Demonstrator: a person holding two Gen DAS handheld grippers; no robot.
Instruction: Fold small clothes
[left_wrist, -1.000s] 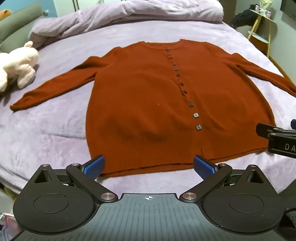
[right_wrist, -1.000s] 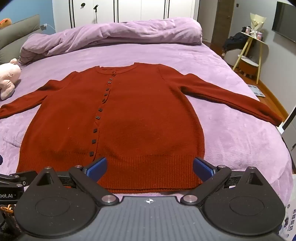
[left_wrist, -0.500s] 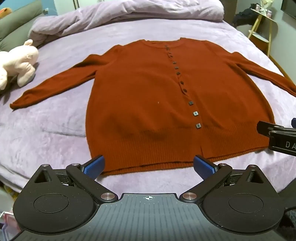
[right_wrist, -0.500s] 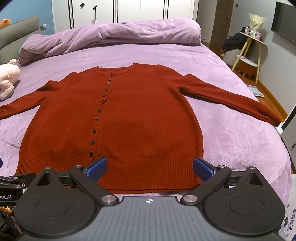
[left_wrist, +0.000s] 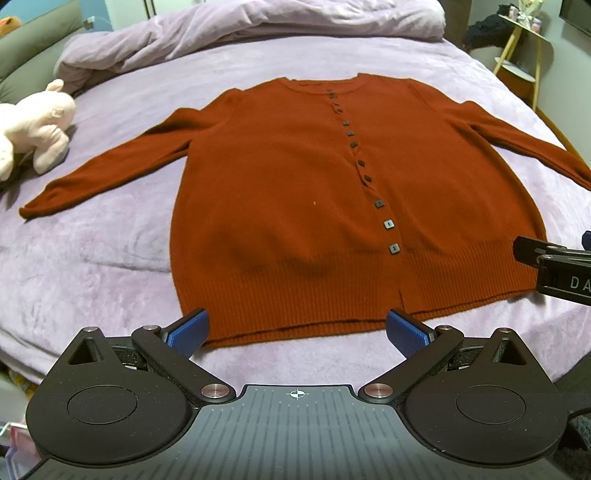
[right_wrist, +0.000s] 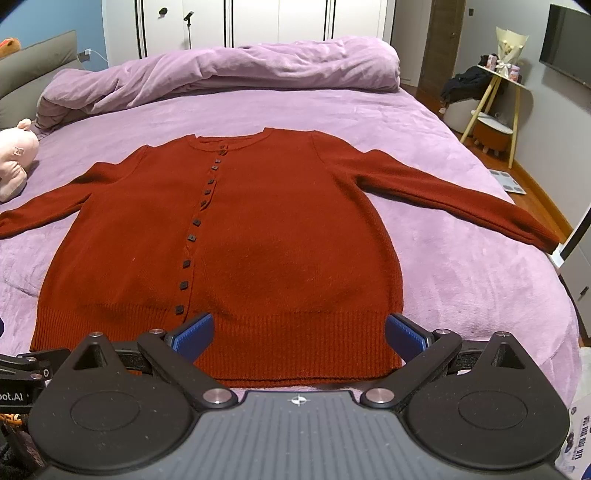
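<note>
A rust-red buttoned cardigan (left_wrist: 295, 192) lies flat and face up on the purple bed, both sleeves spread out to the sides; it also shows in the right wrist view (right_wrist: 258, 229). My left gripper (left_wrist: 297, 330) is open and empty, hovering just before the left half of the ribbed hem. My right gripper (right_wrist: 299, 332) is open and empty, above the right half of the hem. The right gripper's body shows at the right edge of the left wrist view (left_wrist: 554, 266).
A pink plush toy (left_wrist: 33, 129) lies at the bed's left side near the left sleeve cuff. A bunched purple duvet (right_wrist: 221, 74) lies across the head of the bed. A small yellow-legged side table (right_wrist: 495, 92) stands on the floor to the right.
Both grippers have crept slightly forward toward the cardigan's hem. The cardigan has not moved and both jaws stay open.
</note>
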